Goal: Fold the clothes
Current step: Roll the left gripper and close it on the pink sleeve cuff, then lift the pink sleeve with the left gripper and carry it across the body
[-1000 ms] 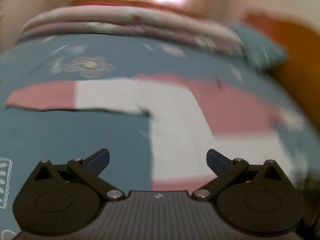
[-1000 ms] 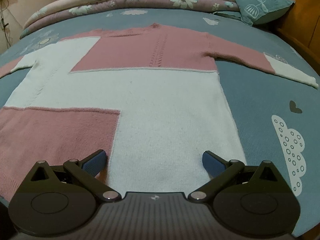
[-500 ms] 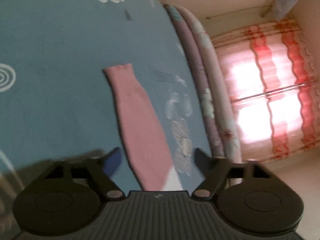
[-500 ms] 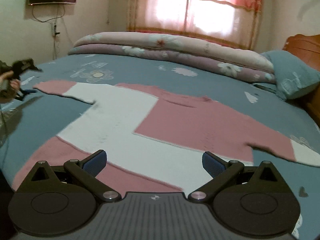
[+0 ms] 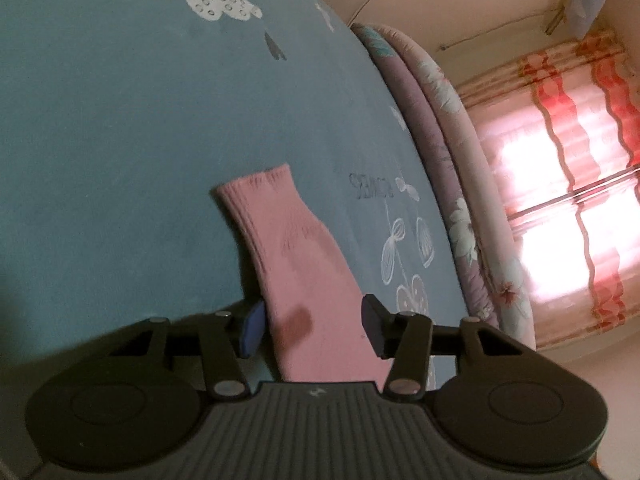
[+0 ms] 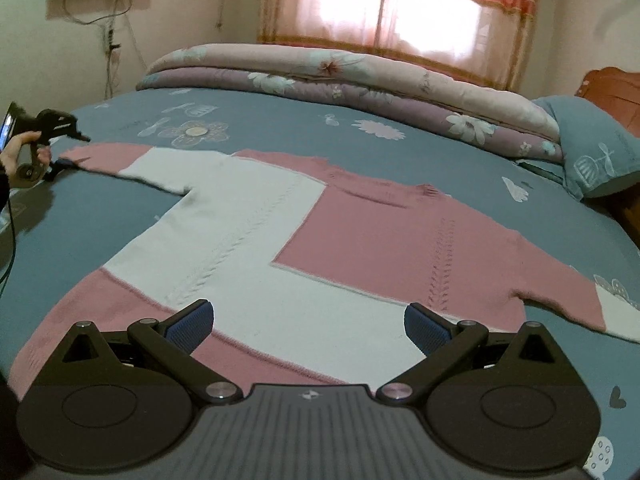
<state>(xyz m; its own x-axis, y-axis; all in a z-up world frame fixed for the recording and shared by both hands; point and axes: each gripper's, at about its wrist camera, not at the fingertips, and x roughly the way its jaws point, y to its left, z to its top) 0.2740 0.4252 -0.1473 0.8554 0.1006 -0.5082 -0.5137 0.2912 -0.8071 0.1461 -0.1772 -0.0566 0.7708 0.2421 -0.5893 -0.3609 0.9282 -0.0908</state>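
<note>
Sweater (image 6: 256, 240) pink-and-white, spread flat

Bed (image 6: 460, 152): bare blue sheet lying open around the sweater (image 6: 280, 240) on the near-left and right sides, giving passage. Rolled quilt (image 6: 360, 76) running along the far edge, blocking that side. Pillow (image 6: 592, 148) sitting at the far right corner. Pink sleeve (image 5: 296, 264) lying between the left gripper (image 5: 312, 326) fingers; open sheet beyond the cuff.

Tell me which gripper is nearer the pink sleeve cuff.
Left. The left gripper straddles that sleeve just behind the pink cuff, jaws closing in. The right gripper hangs open over the sweater's hem, across the garment.
</note>
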